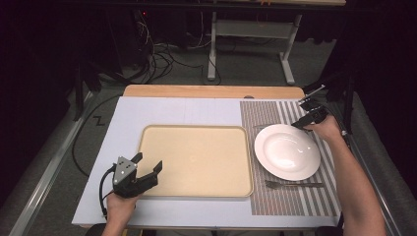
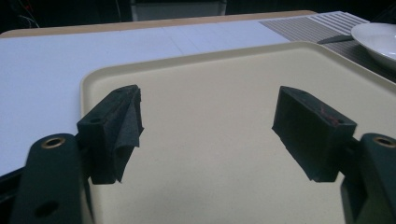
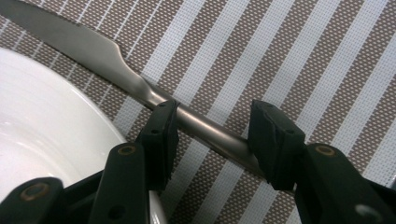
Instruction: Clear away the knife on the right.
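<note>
Two grippers at a set table, no writing readable.
Left gripper gapes wide over the tray; right gripper straddles the knife handle beside the plate, jaws not closed on it.

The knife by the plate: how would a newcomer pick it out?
Start at the brown-and-white striped woven placemat on the table's right side, then the round white plate on it. The plain silver metal knife lies just past the plate's far rim, its handle between the right gripper's open jaws; the fork lies on the near side.
</note>
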Action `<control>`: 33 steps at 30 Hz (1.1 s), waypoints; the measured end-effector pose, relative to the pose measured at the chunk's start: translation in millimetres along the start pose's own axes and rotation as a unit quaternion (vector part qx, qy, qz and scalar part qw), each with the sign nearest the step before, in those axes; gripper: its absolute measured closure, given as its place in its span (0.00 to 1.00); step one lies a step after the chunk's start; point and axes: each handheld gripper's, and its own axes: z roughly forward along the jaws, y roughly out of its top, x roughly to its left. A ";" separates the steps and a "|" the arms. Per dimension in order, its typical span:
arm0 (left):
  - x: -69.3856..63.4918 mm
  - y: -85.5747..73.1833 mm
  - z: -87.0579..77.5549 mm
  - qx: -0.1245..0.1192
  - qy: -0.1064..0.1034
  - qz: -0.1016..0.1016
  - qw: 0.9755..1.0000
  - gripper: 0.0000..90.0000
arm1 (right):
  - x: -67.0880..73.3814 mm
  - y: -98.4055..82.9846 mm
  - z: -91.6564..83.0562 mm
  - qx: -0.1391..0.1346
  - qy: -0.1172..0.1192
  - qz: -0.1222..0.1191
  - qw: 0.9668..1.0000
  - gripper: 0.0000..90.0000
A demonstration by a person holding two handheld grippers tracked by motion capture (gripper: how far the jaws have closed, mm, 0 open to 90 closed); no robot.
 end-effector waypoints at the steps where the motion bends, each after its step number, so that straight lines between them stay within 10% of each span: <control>1: 0.4 0.1 0.1 -0.002 0.001 -0.002 1.000 0.28 | 0.9 0.1 -0.8 0.003 -0.001 -0.002 1.000 0.61; 33: -5.0 -0.8 2.8 0.007 0.004 0.031 0.999 0.28 | -5.8 -9.4 1.5 0.004 0.006 0.008 1.000 0.63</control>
